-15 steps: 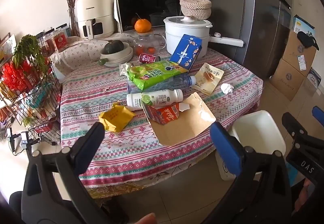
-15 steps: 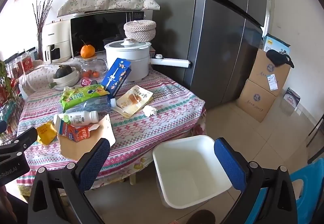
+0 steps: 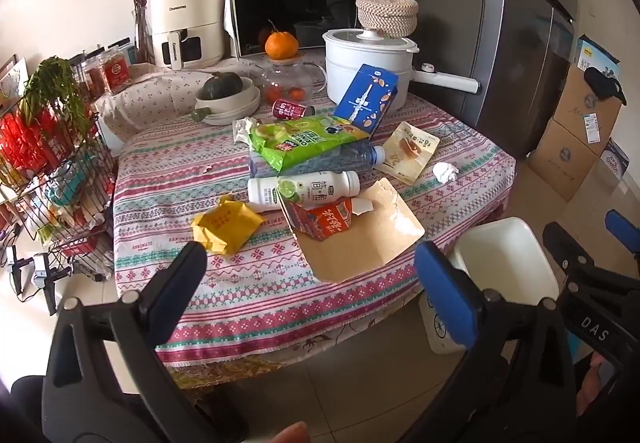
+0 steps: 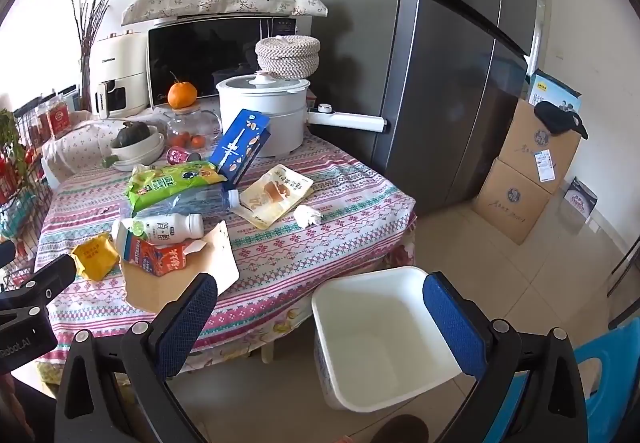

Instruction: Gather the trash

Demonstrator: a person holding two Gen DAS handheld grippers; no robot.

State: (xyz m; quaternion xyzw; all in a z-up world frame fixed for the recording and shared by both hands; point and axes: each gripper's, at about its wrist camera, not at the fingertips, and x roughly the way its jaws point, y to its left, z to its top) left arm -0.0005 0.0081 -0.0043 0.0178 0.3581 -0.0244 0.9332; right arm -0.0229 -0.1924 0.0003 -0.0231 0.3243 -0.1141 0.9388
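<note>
Held my left gripper (image 3: 310,275) and right gripper (image 4: 320,303) jaws spread wide, both empty, short of table (image 3: 248,295). Trash lay mid-cloth: yellow wrapper (image 3: 226,225), milk carton (image 3: 320,219), white bottle (image 3: 304,189). White bin (image 4: 380,335) stood on floor beside table edge, probably for short drops.

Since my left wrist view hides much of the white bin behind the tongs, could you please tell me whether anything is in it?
Observer: No. The right wrist view shows the whole inside of the white bin, and it is empty.
Operator: Thank you. Are the right tongs carrying anything?
Observer: No. The right tongs are open with nothing between them.
Operator: Is anything standing near the bin on the floor?
Observer: Yes. A blue plastic seat stands on the tiles to the bin's right in that view.
</note>
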